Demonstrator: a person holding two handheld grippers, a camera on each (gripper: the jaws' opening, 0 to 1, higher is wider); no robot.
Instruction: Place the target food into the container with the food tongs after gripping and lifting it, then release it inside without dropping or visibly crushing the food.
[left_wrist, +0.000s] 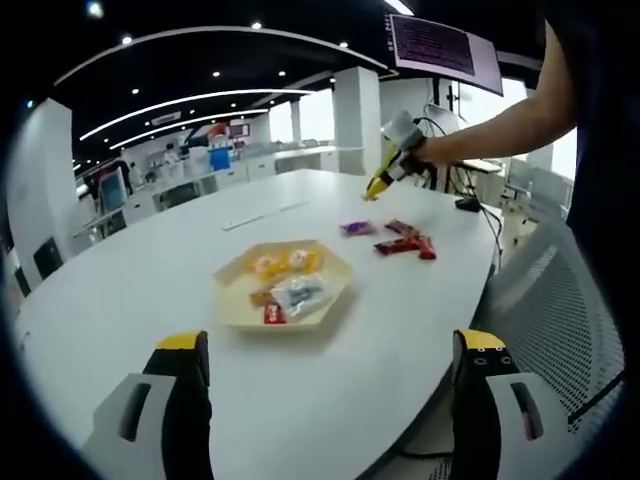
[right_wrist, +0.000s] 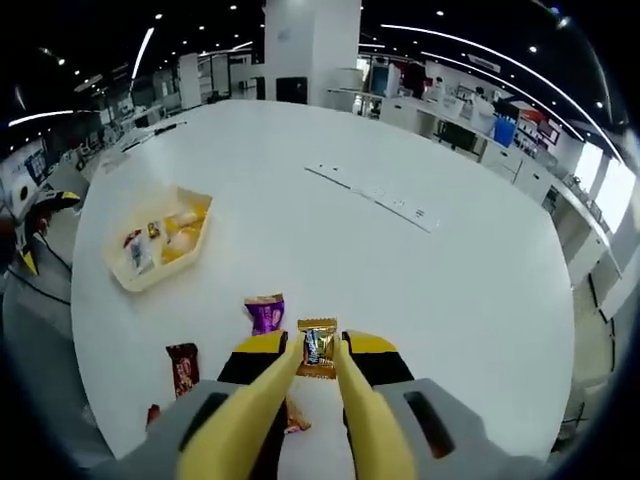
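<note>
- right tool (right_wrist: 320, 352): its black-and-yellow jaws press a pair of yellow food tongs (right_wrist: 305, 400) together, and the tong tips are clamped on a gold-wrapped candy (right_wrist: 318, 349), held clear above the white desk (right_wrist: 400, 280).
- in the left gripper view the right tool (left_wrist: 385, 175) and the tongs sit in a person's hand (left_wrist: 425, 155), raised over the far side of the desk (left_wrist: 150, 270).
- left tool (left_wrist: 335, 360): jaws wide apart, gripping nothing, low over the near desk edge.
- the container, a pale yellow hexagonal tray (left_wrist: 284, 283), rests mid-desk with yellow snacks and wrapped candies inside; in the right gripper view the tray (right_wrist: 160, 238) lies well apart from the held candy.
- loose sweets on the desk: a purple packet (right_wrist: 266, 312) just beside the tongs and a dark red packet (right_wrist: 183, 368) near it; the left gripper view shows the purple packet (left_wrist: 357, 228) near red wrappers (left_wrist: 405, 243).
</note>
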